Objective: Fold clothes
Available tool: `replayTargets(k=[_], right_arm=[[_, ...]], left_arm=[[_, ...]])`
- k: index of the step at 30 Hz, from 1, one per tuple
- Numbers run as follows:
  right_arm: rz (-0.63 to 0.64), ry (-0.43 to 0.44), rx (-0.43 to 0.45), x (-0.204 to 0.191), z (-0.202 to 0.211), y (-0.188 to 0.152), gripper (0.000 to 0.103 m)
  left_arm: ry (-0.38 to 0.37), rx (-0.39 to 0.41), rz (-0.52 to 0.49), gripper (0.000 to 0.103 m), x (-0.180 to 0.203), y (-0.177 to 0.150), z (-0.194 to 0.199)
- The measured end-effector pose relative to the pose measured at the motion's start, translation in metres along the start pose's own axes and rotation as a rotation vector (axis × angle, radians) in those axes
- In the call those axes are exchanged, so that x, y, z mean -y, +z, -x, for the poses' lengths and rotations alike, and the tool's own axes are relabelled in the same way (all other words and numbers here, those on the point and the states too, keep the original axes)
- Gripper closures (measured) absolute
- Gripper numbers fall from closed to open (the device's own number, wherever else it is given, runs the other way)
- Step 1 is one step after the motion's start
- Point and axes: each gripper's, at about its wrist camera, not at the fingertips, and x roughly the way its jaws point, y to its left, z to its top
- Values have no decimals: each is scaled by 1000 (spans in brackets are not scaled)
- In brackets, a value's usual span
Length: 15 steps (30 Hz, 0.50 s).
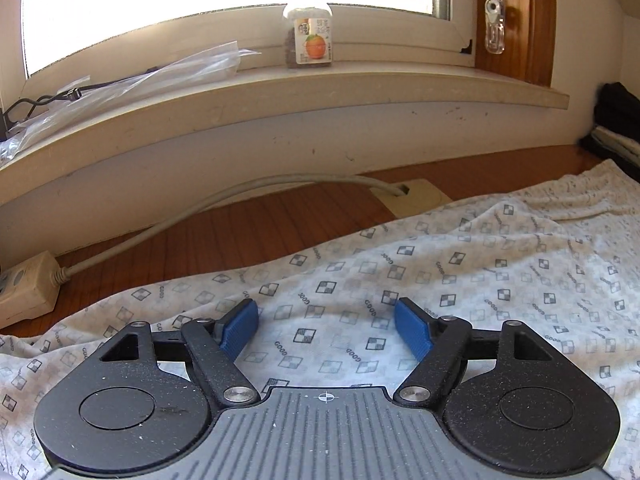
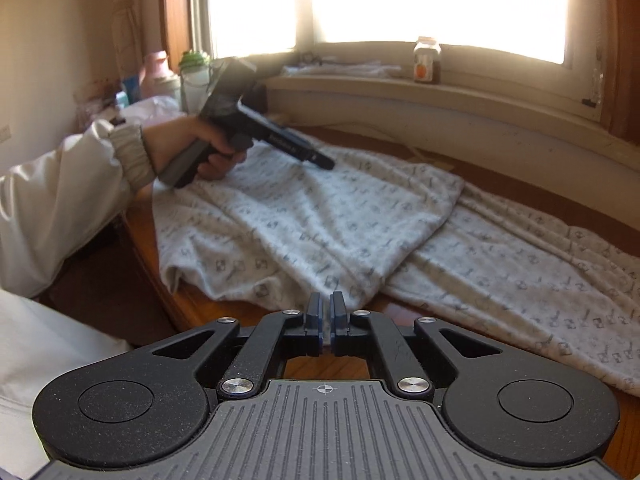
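While the pale grey-white garment printed with small dark checker squares and "GOOD" lettering is lying spread across the reddish-brown wooden table, one end of it is already sitting doubled over the rest, its folded flap ending in a slanting edge near the garment's middle. The left gripper is hovering over the cloth at the doubled end, its blue pads standing wide apart with nothing between them. Just short of the garment's near edge, the right gripper is sitting over bare wood with its pads pressed together on nothing; no cloth is showing between them.

Judging by this layout, the step in hand is taking hold for the next fold. Doing it well probably means lowering the open left pads onto a clean edge or corner of the garment rather than its flat middle, pinching every layer there, and reopening the right pads so both ends are lifting together; the loose wrinkles across the garment should be smoothed before any crease is set.

Beyond the garment, a grey cable is running along the table to a beige socket box, and above that a glass jar with an orange on its label is standing on the cream windowsill.
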Motion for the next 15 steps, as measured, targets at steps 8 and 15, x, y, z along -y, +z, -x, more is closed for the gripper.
replayTargets(k=[8,15], right_arm=[[27,-36,-7,9,-26,10,84],[42,-44,-37,7,-39,7,94]], left_arm=[[-1,0,-5,24,-3,1,0],[-2,-6,-2,23,-3,1,-1]])
